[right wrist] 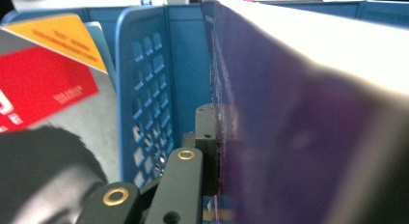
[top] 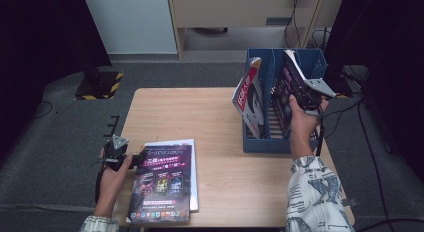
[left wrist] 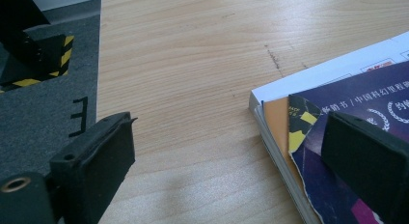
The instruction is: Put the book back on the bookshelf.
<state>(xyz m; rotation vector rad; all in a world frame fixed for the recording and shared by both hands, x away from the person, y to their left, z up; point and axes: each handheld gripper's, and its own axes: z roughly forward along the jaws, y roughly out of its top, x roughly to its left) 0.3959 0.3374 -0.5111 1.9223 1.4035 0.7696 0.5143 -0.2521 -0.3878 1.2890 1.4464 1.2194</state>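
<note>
A blue file rack (top: 267, 142) (right wrist: 149, 89) stands at the table's right side. My right gripper (top: 302, 94) (right wrist: 217, 127) is shut on the edge of a purple magazine (top: 287, 84) (right wrist: 289, 137), held upright in the rack's right compartment. A red and grey magazine (top: 248, 97) (right wrist: 48, 89) leans in the left compartment. Near the front left, my left gripper (top: 134, 159) (left wrist: 231, 156) is open at the corner of a flat stack. One jaw hangs over the top purple magazine (top: 162, 179) (left wrist: 366, 103), the other over bare wood.
Under the top magazine lie an orange-edged one (left wrist: 276, 122) and a white one (top: 194, 162) (left wrist: 337, 64). The wooden table (top: 200, 117) ends close to the left gripper, with grey carpet (top: 60, 142) beyond. A stand base with yellow-black tape (top: 102, 84) sits at the far left.
</note>
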